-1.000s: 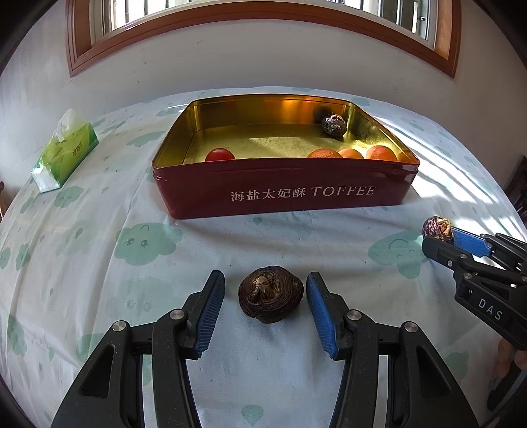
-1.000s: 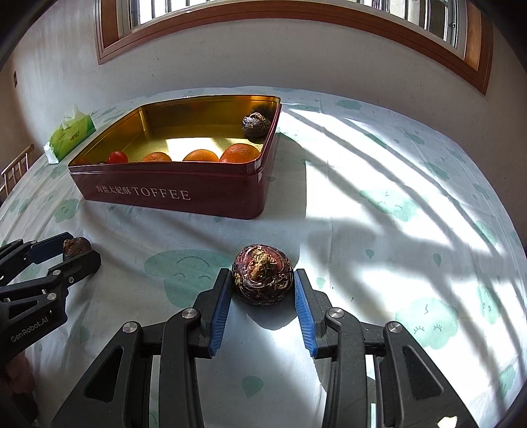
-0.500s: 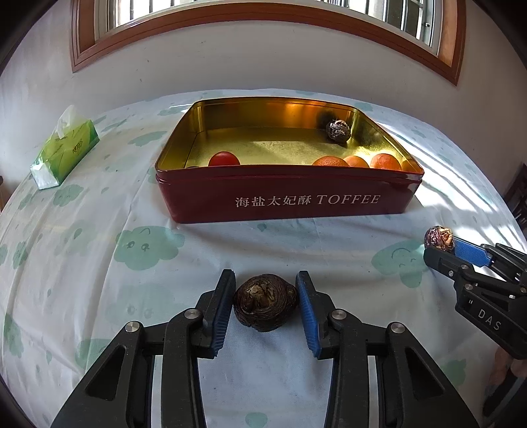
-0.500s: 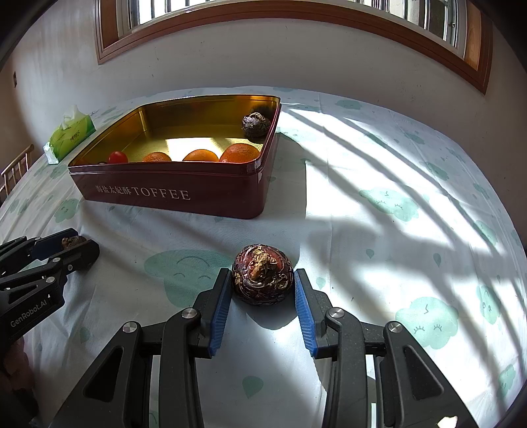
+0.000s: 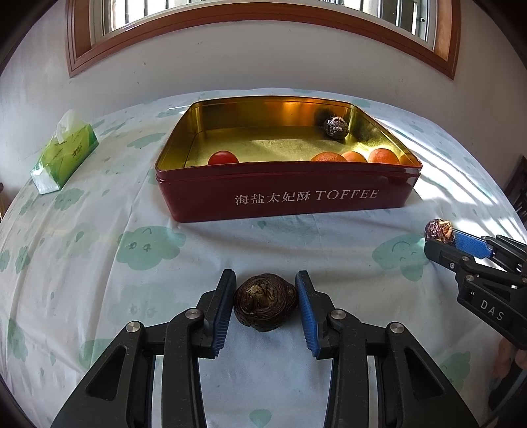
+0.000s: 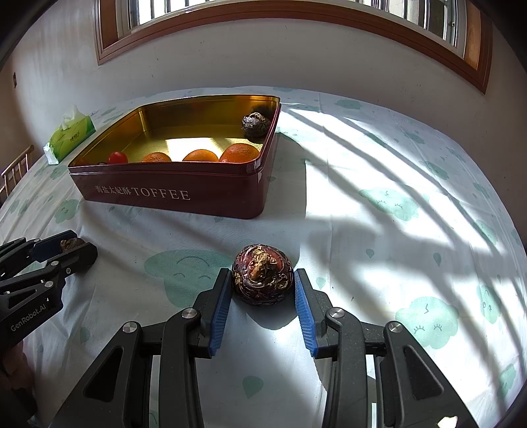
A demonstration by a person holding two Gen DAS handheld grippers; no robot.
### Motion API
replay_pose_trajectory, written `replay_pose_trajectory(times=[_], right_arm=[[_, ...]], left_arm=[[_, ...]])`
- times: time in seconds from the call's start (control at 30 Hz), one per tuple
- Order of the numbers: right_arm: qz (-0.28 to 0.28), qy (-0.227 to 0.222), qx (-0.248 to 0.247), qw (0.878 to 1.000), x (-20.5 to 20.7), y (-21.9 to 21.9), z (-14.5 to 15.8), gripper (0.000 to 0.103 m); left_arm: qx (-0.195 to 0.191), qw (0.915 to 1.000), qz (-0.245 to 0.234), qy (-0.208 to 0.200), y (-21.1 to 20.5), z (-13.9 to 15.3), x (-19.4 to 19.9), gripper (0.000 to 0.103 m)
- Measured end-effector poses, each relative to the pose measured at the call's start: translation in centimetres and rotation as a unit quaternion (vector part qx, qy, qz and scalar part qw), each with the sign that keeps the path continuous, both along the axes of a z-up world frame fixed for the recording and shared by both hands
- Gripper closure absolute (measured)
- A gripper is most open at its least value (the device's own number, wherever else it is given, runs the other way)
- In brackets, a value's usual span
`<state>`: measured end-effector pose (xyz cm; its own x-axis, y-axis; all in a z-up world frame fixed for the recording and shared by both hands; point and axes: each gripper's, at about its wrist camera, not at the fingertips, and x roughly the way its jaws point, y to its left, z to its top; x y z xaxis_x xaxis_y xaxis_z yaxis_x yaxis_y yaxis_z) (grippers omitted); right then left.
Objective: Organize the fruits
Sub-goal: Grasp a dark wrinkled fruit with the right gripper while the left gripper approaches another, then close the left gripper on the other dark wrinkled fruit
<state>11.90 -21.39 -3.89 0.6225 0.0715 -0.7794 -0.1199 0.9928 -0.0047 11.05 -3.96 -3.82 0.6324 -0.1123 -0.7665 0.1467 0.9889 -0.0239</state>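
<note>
My left gripper is shut on a dark brown water chestnut just above the tablecloth; it also shows in the right wrist view. My right gripper is shut on a reddish-brown water chestnut, seen at right in the left wrist view. The red TOFFEE tin stands behind, holding a red tomato, three oranges and another water chestnut.
A green tissue pack lies at the far left of the cloud-print tablecloth. The wall and a wood-framed window are behind the table. Strong sunlight stripes fall on the right side.
The left gripper closed on the brown water chestnut and lifted it slightly. The right gripper stays shut on its chestnut, barely moved.
</note>
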Motion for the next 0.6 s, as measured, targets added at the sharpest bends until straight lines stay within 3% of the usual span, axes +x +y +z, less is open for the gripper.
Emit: replay_pose_trajectory(times=[0.6], right_arm=[[0.000, -0.001, -0.002, 1.000, -0.06, 0.10, -0.03, 0.068]], left_arm=[[-0.002, 1.0000, 0.000, 0.001, 0.14, 0.00, -0.03, 0.064]])
